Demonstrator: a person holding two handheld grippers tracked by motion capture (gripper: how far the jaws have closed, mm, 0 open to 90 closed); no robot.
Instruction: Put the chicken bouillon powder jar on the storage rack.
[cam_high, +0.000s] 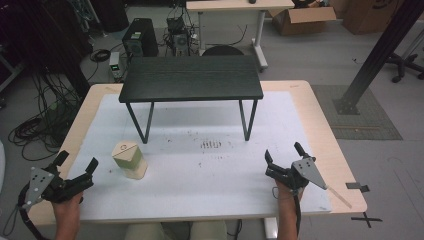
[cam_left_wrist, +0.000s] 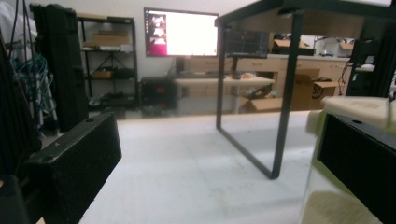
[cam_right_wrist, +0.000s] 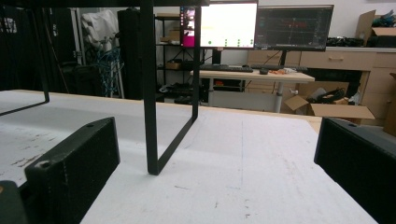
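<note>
A cream, wedge-topped block (cam_high: 129, 159) stands on the white mat (cam_high: 210, 170) at front left. My left gripper (cam_high: 77, 165) is open at the table's left front corner, just left of the block. In the left gripper view the block (cam_left_wrist: 359, 109) shows behind the right jaw, with bare mat between the jaws. My right gripper (cam_high: 284, 156) is open near the right front edge, nothing between its jaws. A small black table (cam_high: 190, 79) stands on the mat at the back centre.
The black table's legs (cam_right_wrist: 149, 93) rise ahead of the right gripper, and one leg frame (cam_left_wrist: 280, 102) stands ahead of the left. Dark smudges (cam_high: 210, 145) mark the mat. Beyond the table are a desk, monitors, cardboard boxes and floor cables.
</note>
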